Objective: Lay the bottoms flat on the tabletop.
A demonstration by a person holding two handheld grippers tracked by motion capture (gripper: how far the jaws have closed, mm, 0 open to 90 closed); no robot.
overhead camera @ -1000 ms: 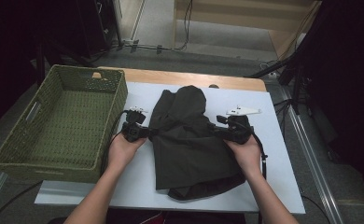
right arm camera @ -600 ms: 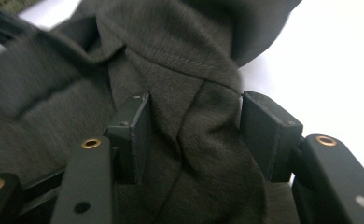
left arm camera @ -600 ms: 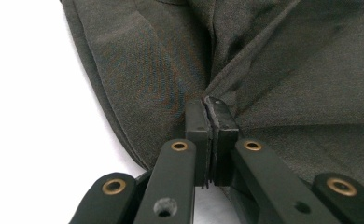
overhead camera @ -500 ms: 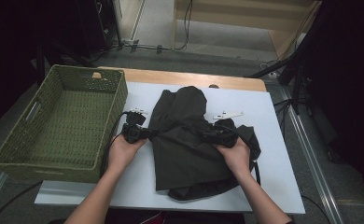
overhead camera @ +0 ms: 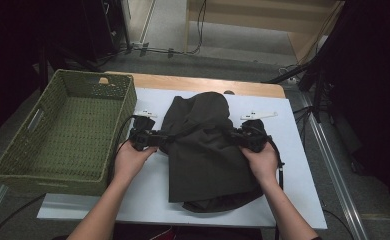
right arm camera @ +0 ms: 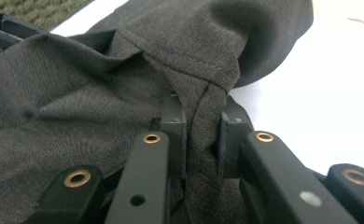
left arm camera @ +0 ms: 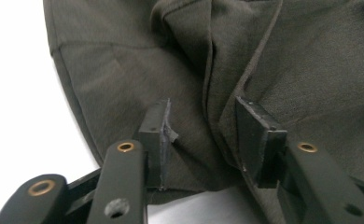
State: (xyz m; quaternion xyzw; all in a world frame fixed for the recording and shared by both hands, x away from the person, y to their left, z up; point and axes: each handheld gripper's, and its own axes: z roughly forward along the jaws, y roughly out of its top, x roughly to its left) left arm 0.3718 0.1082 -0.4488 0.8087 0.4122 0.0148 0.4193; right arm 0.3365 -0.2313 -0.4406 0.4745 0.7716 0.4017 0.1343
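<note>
White table, dark olive garment lying rumpled (folded edges, visible seams)

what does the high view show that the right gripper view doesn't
High view alone: the whole green wicker basket left of the dark garment, the person's forearms, and the left gripper at the garment's left edge. Right gripper view alone: up close, the right gripper has a seamed fold of cloth between its jaws, which have just been closing. Both: the garment on the white table.
</note>
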